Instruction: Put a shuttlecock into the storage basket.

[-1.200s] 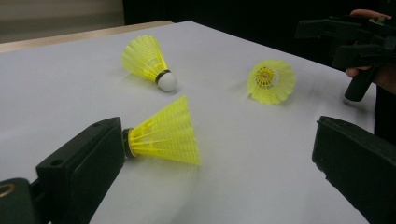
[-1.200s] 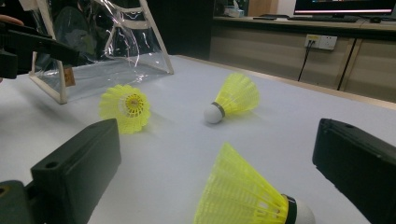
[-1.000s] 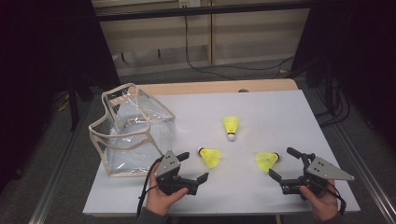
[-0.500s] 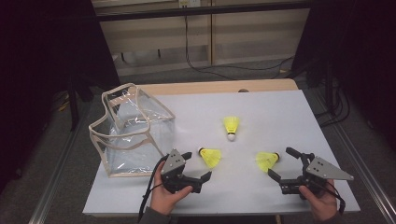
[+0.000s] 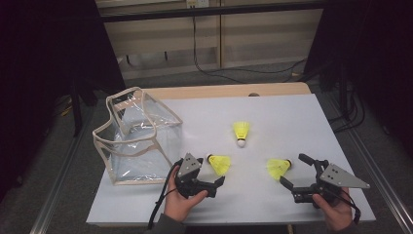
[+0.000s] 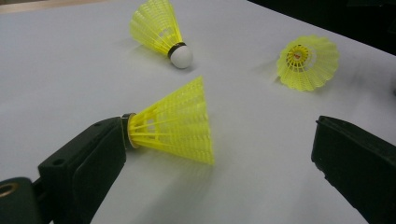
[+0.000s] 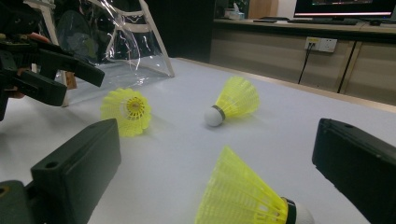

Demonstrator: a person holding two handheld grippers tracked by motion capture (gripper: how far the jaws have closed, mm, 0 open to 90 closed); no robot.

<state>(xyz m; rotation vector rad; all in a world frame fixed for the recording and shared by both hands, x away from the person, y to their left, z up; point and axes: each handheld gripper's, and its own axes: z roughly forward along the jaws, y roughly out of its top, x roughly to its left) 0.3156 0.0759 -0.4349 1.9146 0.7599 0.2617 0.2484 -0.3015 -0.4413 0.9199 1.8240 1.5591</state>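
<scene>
Three yellow shuttlecocks lie on the white table (image 5: pixel 292 122). My left gripper (image 5: pixel 214 170) is open around the left shuttlecock (image 5: pixel 220 165). In the left gripper view that shuttlecock (image 6: pixel 173 123) lies on its side, its cork end against the left jaw and the right jaw well clear of it. My right gripper (image 5: pixel 293 169) is open too, with the right shuttlecock (image 5: pixel 278 167) between its jaws; in the right gripper view this shuttlecock (image 7: pixel 243 196) sits low between them, touching neither. The third shuttlecock (image 5: pixel 241 131) lies farther back, in the middle.
A clear plastic bag (image 5: pixel 139 136) with beige trim stands open at the table's left, close to my left hand. The table's wooden far edge (image 5: pixel 234 91) lies behind. The right gripper view shows a cabinet with a power socket (image 7: pixel 320 44) beyond the table.
My left gripper has slid right and forward, so its jaws now bracket the left shuttlecock. The right gripper has barely moved.
</scene>
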